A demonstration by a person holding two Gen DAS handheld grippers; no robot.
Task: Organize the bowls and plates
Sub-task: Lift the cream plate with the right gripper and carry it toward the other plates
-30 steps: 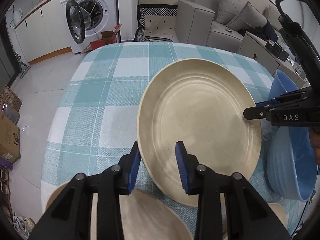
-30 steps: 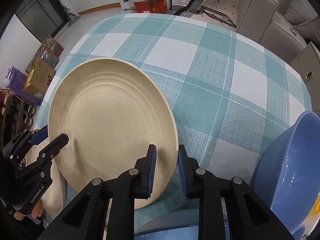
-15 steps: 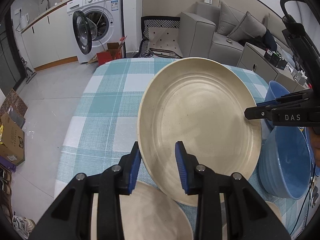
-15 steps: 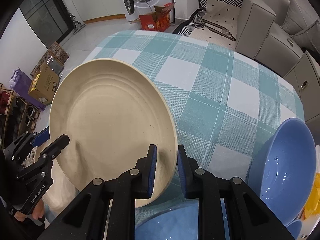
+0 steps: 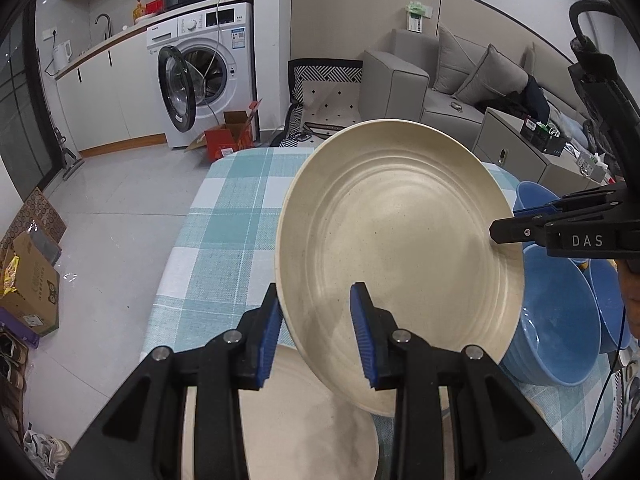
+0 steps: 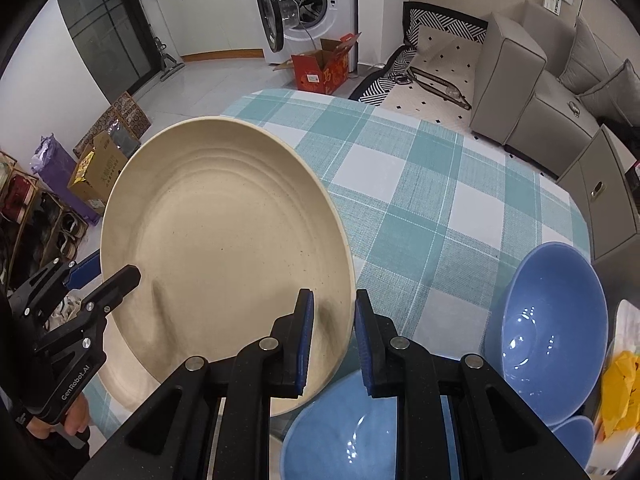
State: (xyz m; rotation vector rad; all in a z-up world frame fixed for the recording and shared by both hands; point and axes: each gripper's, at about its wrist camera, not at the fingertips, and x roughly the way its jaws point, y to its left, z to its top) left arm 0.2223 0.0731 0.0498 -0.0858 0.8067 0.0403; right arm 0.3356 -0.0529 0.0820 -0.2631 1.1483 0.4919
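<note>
A large cream plate (image 5: 400, 248) hangs tilted in the air above the checked table (image 5: 224, 216), gripped at opposite rims. My left gripper (image 5: 316, 332) is shut on its near rim, one blue pad under it and one on top. The right gripper (image 5: 504, 228) clamps the far right rim. In the right wrist view the same plate (image 6: 224, 264) has its edge pinched in my right gripper (image 6: 334, 336), while the left gripper (image 6: 100, 276) bites the rim at the left. A second cream plate (image 5: 312, 412) lies on the table below.
Blue bowls (image 5: 560, 320) stand on the table to the right; one leans tilted (image 6: 552, 332) and another sits close under my right gripper (image 6: 352, 432). Something yellow (image 6: 620, 396) lies at the far right. Beyond the tablecloth (image 6: 440, 200) are floor, boxes, a washing machine and a sofa.
Both grippers have risen with the cream plate, lifting it off the table. More of the room and of the plate below now shows. Both grips are unchanged.
</note>
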